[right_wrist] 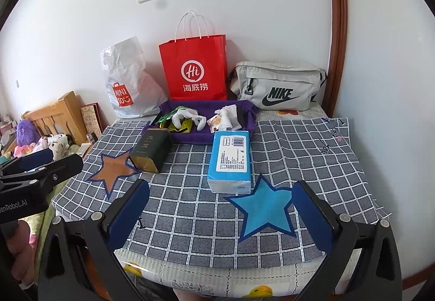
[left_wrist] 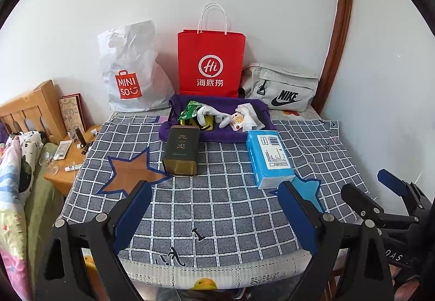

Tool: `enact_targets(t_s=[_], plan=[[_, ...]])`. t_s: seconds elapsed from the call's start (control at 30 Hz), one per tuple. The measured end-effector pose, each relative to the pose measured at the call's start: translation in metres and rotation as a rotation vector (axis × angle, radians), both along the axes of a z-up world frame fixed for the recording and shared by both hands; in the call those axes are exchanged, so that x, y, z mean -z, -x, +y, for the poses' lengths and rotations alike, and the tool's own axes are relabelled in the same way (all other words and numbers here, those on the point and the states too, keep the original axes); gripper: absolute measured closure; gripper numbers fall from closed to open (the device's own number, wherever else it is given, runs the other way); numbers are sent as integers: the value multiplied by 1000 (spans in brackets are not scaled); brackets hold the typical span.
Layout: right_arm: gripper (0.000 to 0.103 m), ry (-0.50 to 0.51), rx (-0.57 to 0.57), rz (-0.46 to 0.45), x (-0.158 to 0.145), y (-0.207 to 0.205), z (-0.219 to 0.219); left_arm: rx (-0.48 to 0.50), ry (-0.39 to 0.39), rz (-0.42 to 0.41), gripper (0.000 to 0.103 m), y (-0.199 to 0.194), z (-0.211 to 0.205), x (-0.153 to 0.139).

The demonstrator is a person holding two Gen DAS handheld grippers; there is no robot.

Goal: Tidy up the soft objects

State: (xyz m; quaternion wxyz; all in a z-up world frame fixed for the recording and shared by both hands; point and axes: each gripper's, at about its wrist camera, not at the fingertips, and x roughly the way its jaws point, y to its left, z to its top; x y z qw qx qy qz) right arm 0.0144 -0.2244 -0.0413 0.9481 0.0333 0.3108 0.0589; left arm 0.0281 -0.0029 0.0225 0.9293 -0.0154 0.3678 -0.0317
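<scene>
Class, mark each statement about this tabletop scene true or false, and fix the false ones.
1. The blue tissue pack lies on the checked cloth. True.
2. The red paper bag stands between the white plastic bag and the grey Nike bag. True.
3. The dark tin sits inside the purple tray. False: it lies on the cloth in front of the tray.
4. The right tool grips the tissue pack. False: it is open and empty.
5. The left tool is shut. False: it is open.
</scene>
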Motion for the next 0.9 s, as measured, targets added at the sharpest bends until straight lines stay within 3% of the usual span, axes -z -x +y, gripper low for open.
enact_targets(t_s=[0.9], plan=[[0, -1, 1, -7, -4, 3, 2, 1, 2, -1, 9, 1, 2, 0]])
